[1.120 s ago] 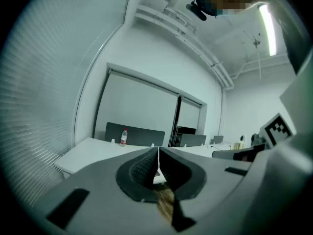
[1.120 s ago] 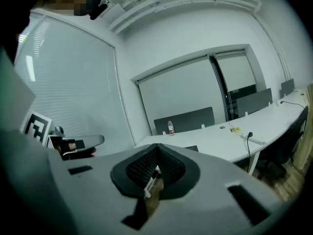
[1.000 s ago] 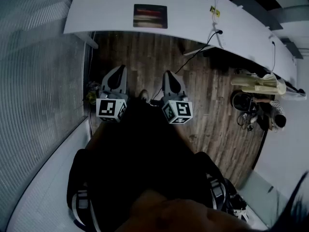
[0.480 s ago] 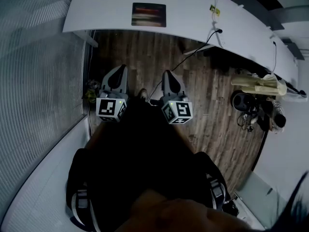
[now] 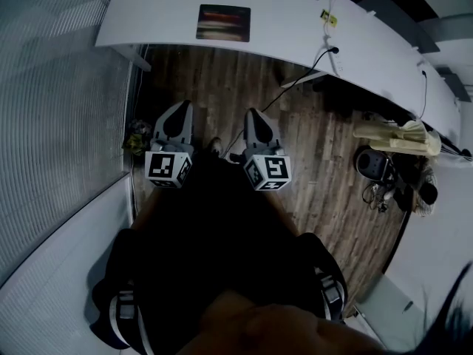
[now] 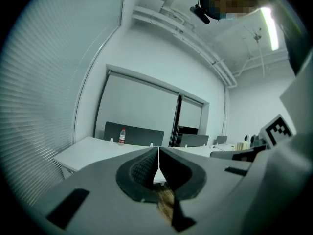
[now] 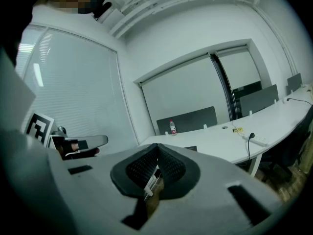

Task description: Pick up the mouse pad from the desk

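Dark rectangular mouse pad (image 5: 223, 23) lies flat on the white curved desk (image 5: 310, 28) at 12 o'clock in head view, untouched, well apart from both tools. Left gripper (image 5: 178, 108) and right gripper (image 5: 252, 115) sit side by side over the brown wood-plank floor (image 5: 222, 80), aimed toward 12, likely an approach stance. Both pairs of jaws pressed together, nothing between; they'd need to part before a grab. No legible writing: the clear plastic bottle (image 7: 172, 127) has a red label, too small to read.

One mouse pad (image 5: 223, 23), one bottle (image 6: 122, 135), two grippers (image 5: 179, 112) (image 5: 253, 117).
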A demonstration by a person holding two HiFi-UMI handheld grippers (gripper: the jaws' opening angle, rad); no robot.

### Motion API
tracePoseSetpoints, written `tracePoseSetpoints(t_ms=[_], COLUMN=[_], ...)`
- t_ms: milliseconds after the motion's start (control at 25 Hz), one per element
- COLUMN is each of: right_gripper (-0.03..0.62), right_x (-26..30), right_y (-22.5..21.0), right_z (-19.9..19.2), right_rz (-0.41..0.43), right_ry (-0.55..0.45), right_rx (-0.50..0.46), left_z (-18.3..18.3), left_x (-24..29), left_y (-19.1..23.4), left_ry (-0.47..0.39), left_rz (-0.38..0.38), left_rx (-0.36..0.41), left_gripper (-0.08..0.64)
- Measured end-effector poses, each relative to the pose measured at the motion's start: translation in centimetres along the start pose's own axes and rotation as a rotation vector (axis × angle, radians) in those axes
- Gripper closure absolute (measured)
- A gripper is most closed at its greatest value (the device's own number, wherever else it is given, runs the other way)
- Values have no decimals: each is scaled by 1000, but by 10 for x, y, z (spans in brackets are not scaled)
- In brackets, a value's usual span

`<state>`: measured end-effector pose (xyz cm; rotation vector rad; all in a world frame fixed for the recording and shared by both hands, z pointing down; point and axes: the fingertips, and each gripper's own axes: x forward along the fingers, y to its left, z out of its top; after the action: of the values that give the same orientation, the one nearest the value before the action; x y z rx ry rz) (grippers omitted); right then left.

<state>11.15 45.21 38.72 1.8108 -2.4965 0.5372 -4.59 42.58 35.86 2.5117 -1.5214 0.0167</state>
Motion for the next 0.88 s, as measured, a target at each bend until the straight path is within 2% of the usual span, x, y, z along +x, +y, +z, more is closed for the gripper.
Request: tracePoseSetpoints(t_ms=[360,880], right_gripper=[592,592], right_x=[-9,14], right_y=[-23,-38], right_z=[-2,-1], right_rz=[35,48], right_ry=[3,17], right_rx=[14,17], left_z=[-15,-13], left_x=[-4,23], left_y=[-29,-29], left_ry=[45,42], left_rz=[29,22], left_rx=[-14,-11], left_gripper=[555,554])
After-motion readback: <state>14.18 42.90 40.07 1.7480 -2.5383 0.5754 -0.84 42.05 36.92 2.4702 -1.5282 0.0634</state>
